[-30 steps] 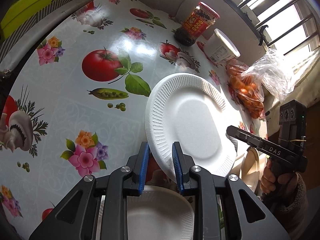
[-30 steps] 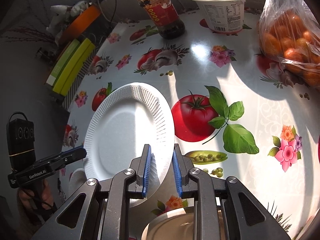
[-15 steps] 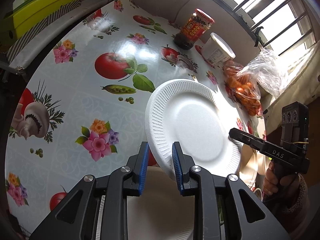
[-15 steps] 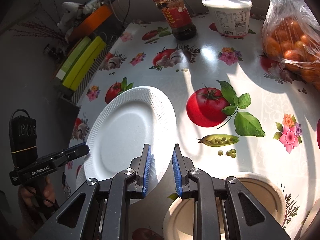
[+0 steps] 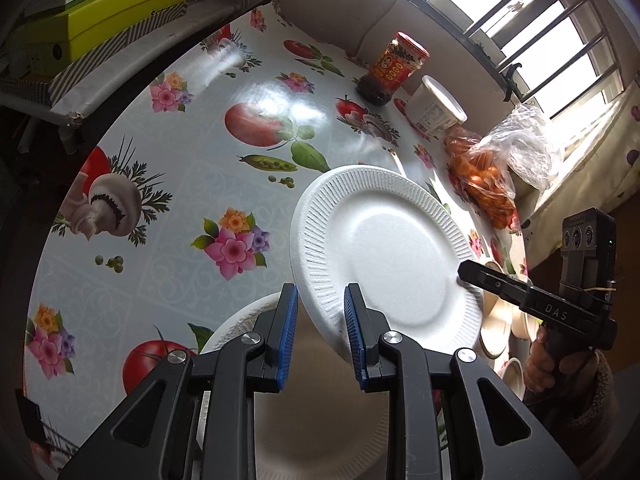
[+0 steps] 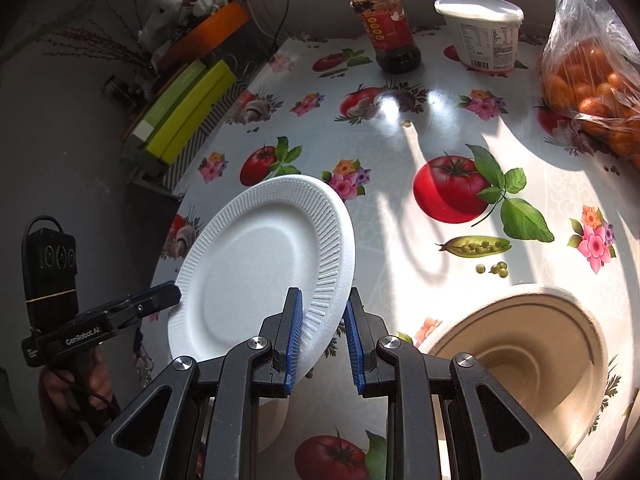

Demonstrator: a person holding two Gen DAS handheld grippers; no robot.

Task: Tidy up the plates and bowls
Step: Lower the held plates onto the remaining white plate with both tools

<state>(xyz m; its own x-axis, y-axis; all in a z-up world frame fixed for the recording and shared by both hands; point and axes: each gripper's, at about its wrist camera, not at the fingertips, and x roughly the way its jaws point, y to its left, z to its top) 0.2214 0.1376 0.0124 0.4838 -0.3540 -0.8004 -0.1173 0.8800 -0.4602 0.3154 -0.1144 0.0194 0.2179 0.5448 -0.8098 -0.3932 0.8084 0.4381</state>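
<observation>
Both grippers have carried the white foam plate [image 5: 384,256] up off the flowered table [image 5: 188,208] and back toward its near edge (more cloth shows beyond it now). The left gripper [image 5: 320,316] pinches the plate's near-left rim, the right gripper [image 6: 320,320] its opposite rim. Another white plate [image 5: 232,328] lies below, probably the stack it's headed for; a tan bowl [image 6: 532,364] sits near right.

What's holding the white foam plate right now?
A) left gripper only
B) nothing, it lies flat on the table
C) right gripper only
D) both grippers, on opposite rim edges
D: the left gripper clamps one rim edge of the white foam plate and the right gripper clamps the opposite edge, with the plate tilted above the table.
</observation>
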